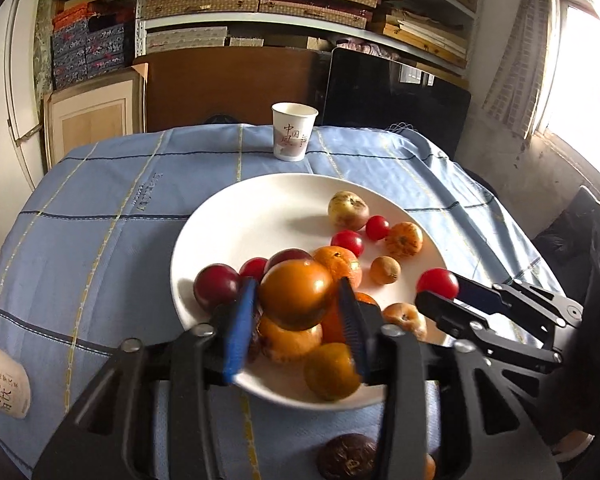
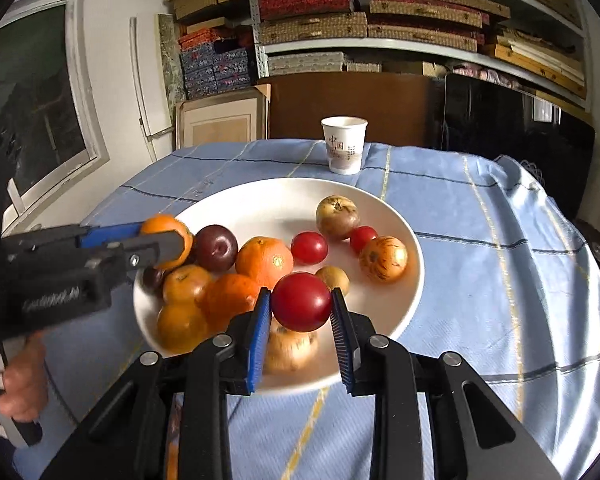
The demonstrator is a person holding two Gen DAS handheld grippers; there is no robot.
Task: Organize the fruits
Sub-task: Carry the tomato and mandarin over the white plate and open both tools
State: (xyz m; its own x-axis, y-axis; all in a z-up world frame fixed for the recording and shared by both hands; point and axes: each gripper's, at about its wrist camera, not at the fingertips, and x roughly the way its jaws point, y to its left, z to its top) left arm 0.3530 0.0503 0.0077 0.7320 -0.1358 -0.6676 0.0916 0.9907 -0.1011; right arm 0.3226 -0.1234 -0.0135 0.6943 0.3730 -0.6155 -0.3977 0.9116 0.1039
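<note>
A white plate point(image 1: 236, 232) on the blue cloth holds several fruits: oranges, red tomatoes, dark plums and pale speckled fruits. My left gripper point(image 1: 298, 296) is shut on an orange-brown fruit point(image 1: 296, 294) above the plate's near side. It also shows in the right wrist view point(image 2: 166, 242), holding the same fruit point(image 2: 162, 226). My right gripper point(image 2: 301, 304) is shut on a red tomato point(image 2: 301, 301) above the plate point(image 2: 276, 204). It also shows in the left wrist view point(image 1: 440, 292) with the tomato point(image 1: 437, 282).
A paper cup point(image 1: 293, 131) stands at the table's far edge, also in the right wrist view point(image 2: 344, 144). A dark round fruit point(image 1: 346, 456) lies on the cloth near me. A printed packet point(image 1: 2, 384) lies at the left. Shelves of boxes stand behind.
</note>
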